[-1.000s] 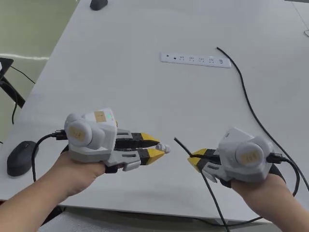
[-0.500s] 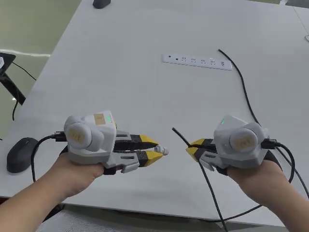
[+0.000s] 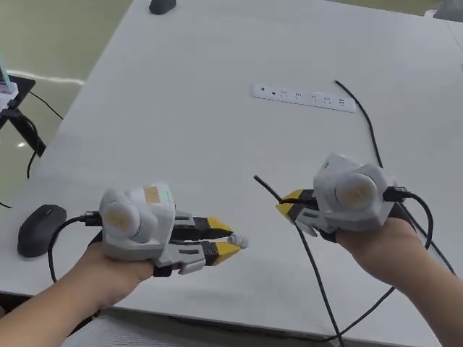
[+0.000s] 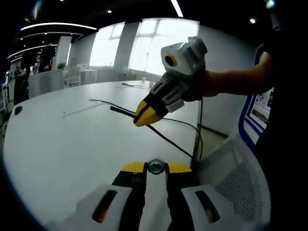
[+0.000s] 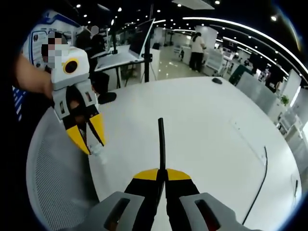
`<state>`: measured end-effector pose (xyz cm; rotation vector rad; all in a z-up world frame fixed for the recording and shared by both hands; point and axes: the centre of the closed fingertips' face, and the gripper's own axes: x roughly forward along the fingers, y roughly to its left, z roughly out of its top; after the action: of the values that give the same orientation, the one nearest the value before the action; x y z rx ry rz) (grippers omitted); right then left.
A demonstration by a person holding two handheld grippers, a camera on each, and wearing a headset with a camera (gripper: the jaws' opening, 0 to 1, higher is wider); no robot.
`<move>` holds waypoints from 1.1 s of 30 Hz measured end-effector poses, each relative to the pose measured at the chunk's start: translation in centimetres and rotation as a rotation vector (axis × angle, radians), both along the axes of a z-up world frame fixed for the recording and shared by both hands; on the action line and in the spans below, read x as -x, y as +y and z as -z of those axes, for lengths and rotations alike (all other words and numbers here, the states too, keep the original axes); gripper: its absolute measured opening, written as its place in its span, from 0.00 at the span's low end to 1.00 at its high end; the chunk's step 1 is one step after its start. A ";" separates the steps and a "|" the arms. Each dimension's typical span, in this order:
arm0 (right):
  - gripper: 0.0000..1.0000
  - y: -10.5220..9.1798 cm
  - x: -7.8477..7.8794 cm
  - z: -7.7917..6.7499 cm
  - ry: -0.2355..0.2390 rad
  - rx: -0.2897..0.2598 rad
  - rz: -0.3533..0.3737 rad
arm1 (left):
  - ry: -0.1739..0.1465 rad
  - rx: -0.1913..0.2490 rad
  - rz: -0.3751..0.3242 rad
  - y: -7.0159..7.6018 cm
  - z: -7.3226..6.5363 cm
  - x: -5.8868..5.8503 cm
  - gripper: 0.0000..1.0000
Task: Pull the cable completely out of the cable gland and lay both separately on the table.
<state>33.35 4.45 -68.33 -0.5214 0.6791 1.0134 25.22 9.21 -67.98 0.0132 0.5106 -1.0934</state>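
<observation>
Yellow-tipped left gripper [image 3: 227, 243] clamped on cable gland [image 4: 155, 167], right gripper [image 3: 284, 207] pinching cable [image 5: 161, 139], tips facing w/ gap.

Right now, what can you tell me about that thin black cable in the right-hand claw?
The cable is thin, black and looks rubber-coated. The right gripper is shut on it a little back from its free end, which juts straight out past the yellow tips, apart from the cable gland pinched in the left gripper. Behind the jaws it runs down over the white table toward the near edge.
</observation>
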 end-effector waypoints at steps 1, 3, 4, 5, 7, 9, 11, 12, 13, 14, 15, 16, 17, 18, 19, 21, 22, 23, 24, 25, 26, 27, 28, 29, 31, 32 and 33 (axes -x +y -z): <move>0.00 0.1 -0.2 0.1 0.000 0.005 -0.004 | 0.001 -0.004 0.002 0.1 0.2 0.1 0.15; 0.00 0.4 -0.6 0.3 0.004 0.015 -0.006 | 0.000 -0.017 0.005 0.5 0.5 0.4 0.15; 0.00 0.5 -0.7 0.3 0.010 0.017 -0.005 | 0.002 -0.017 0.004 0.7 0.7 0.4 0.15; 0.00 0.8 -0.8 0.1 0.010 0.016 -0.007 | 0.006 -0.014 0.001 1.0 0.8 0.4 0.15; 0.00 1.2 -1.1 0.1 0.006 0.019 -0.012 | 0.007 -0.015 -0.005 1.4 1.1 0.5 0.15; 0.00 1.6 -1.5 0.1 0.007 0.021 -0.011 | 0.013 -0.013 -0.009 1.7 1.4 0.5 0.15; 0.00 2.1 -1.8 0.0 0.009 0.022 -0.010 | 0.012 -0.011 -0.009 1.8 1.6 0.7 0.15; 0.00 2.3 -1.9 0.0 0.011 0.023 -0.009 | 0.014 -0.012 -0.009 2.0 1.8 0.7 0.15; 0.00 2.5 -2.0 0.1 0.015 0.023 -0.011 | 0.017 -0.012 -0.009 2.1 2.0 0.7 0.15; 0.00 2.9 -2.2 0.2 0.021 0.024 -0.012 | 0.017 -0.012 -0.009 2.1 2.1 0.7 0.15; 0.00 3.1 -2.3 0.3 0.023 0.027 -0.014 | 0.018 -0.012 -0.010 2.3 2.3 0.7 0.15; 0.00 3.4 -2.4 0.5 0.029 0.033 -0.017 | 0.020 -0.011 -0.011 2.4 2.5 0.7 0.15; 0.00 3.6 -2.6 0.7 0.031 0.037 -0.019 | 0.023 -0.010 -0.013 2.5 2.6 0.7 0.15; 0.00 3.9 -2.8 1.0 0.032 0.042 -0.021 | 0.026 -0.010 -0.014 2.6 2.8 0.7 0.15; 0.00 4.1 -3.0 1.1 0.033 0.043 -0.023 | 0.027 -0.010 -0.015 2.7 2.9 0.8 0.15; 0.00 4.5 -3.4 1.3 0.041 0.045 -0.020 | 0.033 -0.009 -0.015 3.0 3.2 0.8 0.15; 0.00 4.9 -3.7 1.4 0.045 0.044 -0.017 | 0.035 -0.009 -0.014 3.1 3.3 0.9 0.15; 0.00 5.0 -3.8 1.5 0.046 0.043 -0.016 | 0.035 -0.009 -0.015 3.2 3.4 0.9 0.15; 0.00 5.4 -4.1 1.6 0.045 0.041 -0.016 | 0.039 -0.007 -0.018 3.4 3.4 0.9 0.15; 0.00 5.9 -4.4 1.6 0.048 0.038 -0.018 | 0.041 -0.007 -0.020 3.6 3.5 0.8 0.15; 0.00 6.2 -4.5 1.7 0.049 0.039 -0.019 | 0.043 -0.008 -0.022 3.8 3.8 0.8 0.15; 0.00 6.7 -4.7 1.8 0.047 0.042 -0.027 | 0.044 -0.007 -0.023 3.9 3.9 0.8 0.15; 0.00 7.1 -4.8 1.9 0.046 0.045 -0.035 | 0.047 -0.007 -0.024 4.1 4.0 0.8 0.15; 0.00 7.6 -4.9 2.0 0.046 0.051 -0.044 | 0.047 -0.012 -0.022 4.2 4.1 0.9 0.15; 0.00 8.4 -5.3 2.2 0.045 0.053 -0.056 | 0.044 -0.023 -0.010 4.4 4.4 1.1 0.15; 0.00 8.7 -5.3 2.4 0.049 0.055 -0.060 | 0.043 -0.027 -0.006 4.5 4.5 1.1 0.15; 0.00 9.0 -5.4 2.5 0.049 0.057 -0.068 | 0.043 -0.032 -0.002 4.6 4.7 1.1 0.15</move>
<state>38.74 13.49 -70.81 -0.5740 0.7400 1.0760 24.08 13.84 -72.66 0.0173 0.5668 -1.0857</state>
